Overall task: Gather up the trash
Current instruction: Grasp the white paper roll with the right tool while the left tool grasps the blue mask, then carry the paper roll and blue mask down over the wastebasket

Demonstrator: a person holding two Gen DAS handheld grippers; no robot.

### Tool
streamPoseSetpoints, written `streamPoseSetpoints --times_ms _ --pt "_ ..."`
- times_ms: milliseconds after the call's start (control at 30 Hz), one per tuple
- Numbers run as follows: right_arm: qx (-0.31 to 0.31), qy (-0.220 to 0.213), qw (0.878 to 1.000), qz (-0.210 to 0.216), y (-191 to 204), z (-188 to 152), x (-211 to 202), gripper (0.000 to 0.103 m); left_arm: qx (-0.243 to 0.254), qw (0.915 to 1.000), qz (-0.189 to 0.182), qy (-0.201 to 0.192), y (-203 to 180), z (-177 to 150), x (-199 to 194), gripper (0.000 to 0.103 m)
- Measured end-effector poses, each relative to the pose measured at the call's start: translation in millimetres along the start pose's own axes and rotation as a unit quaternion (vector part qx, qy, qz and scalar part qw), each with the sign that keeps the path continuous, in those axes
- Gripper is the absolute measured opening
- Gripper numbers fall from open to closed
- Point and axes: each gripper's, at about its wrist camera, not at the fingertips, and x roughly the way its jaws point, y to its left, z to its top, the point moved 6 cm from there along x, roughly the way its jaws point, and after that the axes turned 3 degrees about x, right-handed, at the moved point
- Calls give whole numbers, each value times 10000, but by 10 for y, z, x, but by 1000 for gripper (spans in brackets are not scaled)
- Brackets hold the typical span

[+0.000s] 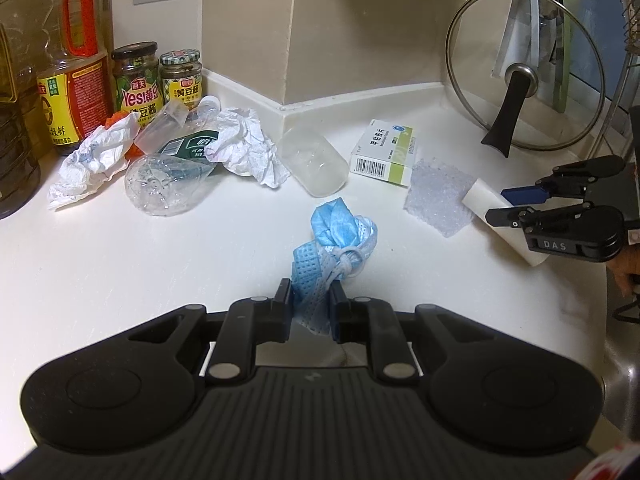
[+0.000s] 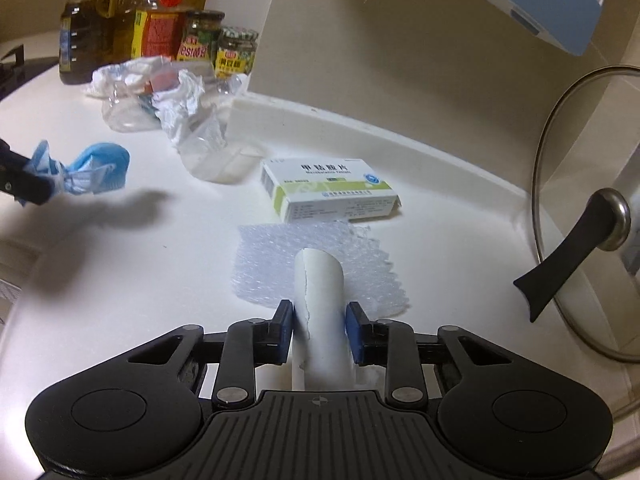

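- Left gripper (image 1: 311,300): angled down toward the counter, jaws nearly closed, pads pinching a crumpled blue face mask (image 1: 336,236).
- Right gripper (image 2: 319,322): angled down, blue pads pressed against both sides of a white paper tube (image 2: 320,300).

A home kitchen: a white countertop (image 1: 120,264) carries cooking oil bottles (image 1: 76,60) and sauce jars (image 1: 136,80) at its back left corner, and a glass pot lid (image 1: 524,72) leans against the wall at the right.
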Motion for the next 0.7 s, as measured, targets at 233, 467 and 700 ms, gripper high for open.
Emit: streamPoseSetpoints --times_ms 233,467,700 --pt "434 -156 9988 153 207 34 -256 28 -9 9999 -84 -135 3 -67 -216 16" --pt "1077 -433 9916 565 543 146 -628 28 59 9995 -268 -137 -24 -227 -464 16" --pt "1609 -499 9809 973 994 131 -945 28 84 9991 -410 17 -23 -571 -759 16"
